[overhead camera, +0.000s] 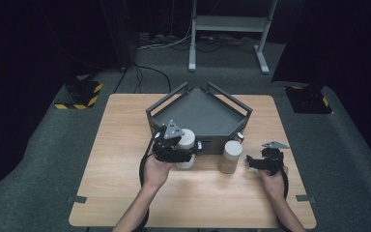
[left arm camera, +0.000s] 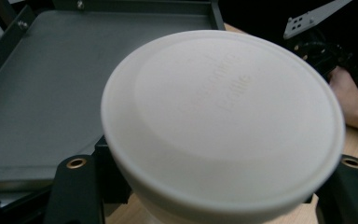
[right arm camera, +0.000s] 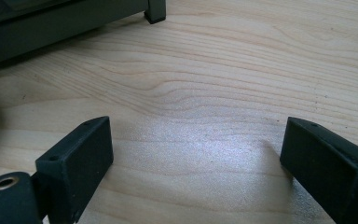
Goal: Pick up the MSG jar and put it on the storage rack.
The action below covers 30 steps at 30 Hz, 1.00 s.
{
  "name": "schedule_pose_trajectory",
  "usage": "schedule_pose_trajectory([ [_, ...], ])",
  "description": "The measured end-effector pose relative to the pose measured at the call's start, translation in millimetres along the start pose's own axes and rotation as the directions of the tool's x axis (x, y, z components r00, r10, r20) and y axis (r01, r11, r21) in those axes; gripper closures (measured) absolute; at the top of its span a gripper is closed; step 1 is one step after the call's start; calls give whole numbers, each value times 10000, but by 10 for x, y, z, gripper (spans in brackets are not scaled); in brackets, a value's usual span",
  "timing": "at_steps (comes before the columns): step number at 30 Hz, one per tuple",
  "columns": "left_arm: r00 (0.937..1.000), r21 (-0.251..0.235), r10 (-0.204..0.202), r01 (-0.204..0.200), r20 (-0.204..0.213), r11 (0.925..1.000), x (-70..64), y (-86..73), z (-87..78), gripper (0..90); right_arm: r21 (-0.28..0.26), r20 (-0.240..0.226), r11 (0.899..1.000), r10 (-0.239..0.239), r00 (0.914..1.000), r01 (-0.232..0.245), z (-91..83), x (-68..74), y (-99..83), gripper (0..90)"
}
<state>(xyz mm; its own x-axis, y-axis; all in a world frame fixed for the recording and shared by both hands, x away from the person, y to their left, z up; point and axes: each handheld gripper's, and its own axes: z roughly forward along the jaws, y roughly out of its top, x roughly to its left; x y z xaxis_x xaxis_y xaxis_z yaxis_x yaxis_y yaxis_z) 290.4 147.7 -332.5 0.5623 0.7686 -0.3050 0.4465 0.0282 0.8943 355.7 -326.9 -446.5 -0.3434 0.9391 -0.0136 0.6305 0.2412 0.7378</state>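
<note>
A grey tray [overhead camera: 200, 116] and second white cylinder [overhead camera: 231, 155] occupy the table [overhead camera: 125, 145].

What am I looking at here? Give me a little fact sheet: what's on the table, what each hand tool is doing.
Surface: light wooden table
Big item: dark grey metal tray with railed sides, at the table's far middle
Left gripper: shut on a white round-lidded plastic container, held just in front of the tray
Right gripper: jaws wide apart, nothing between them, over bare wood
Other item: beige upright cylinder container, standing on the table between the two grippers, touched by neither
Lettering on the white lid: too faint to read
</note>
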Motion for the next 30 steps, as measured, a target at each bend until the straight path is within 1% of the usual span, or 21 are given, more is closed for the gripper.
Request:
schedule_pose_trajectory([
  [3,9999,-43,-76,76,75,10000,-1,87,21,347,3,-1,10000,4,10000,-4,0,0,0,93],
  [6,9999,-49,-102,103,117,9999,11,216,52,347,3,2,10000,3,10000,-3,-1,1,0,94],
  [12,9997,-266,-244,243,-28,9994,24,446,123,347,-9,13,10000,3,10000,-3,-1,3,-2,96],
  [17,9992,-406,-186,171,-366,9990,1,599,227,347,0,17,10000,5,10000,-5,-1,4,0,97],
  [19,9982,-410,-106,82,-590,9991,-12,669,311,347,-7,13,10000,1,10000,-1,-1,2,-1,97],
  [21,9970,-447,-125,91,-769,9990,-19,709,410,347,-6,12,10000,5,10000,-5,-1,2,-1,97],
  [22,9970,-447,-125,91,-769,9990,-19,709,410,347,-7,12,10000,6,10000,-6,-1,2,-1,97],
  [24,9951,-489,-193,145,-974,9987,-28,728,517,347,-5,15,10000,2,10000,-2,-1,3,-1,97],
  [28,9922,-534,-251,187,-1224,9984,-31,731,644,346,3,16,10000,9,10000,-9,-1,4,0,97],
  [30,9899,-475,-167,101,-1411,9988,-32,741,709,347,4,19,10000,6,10000,-6,-1,4,0,96],
])
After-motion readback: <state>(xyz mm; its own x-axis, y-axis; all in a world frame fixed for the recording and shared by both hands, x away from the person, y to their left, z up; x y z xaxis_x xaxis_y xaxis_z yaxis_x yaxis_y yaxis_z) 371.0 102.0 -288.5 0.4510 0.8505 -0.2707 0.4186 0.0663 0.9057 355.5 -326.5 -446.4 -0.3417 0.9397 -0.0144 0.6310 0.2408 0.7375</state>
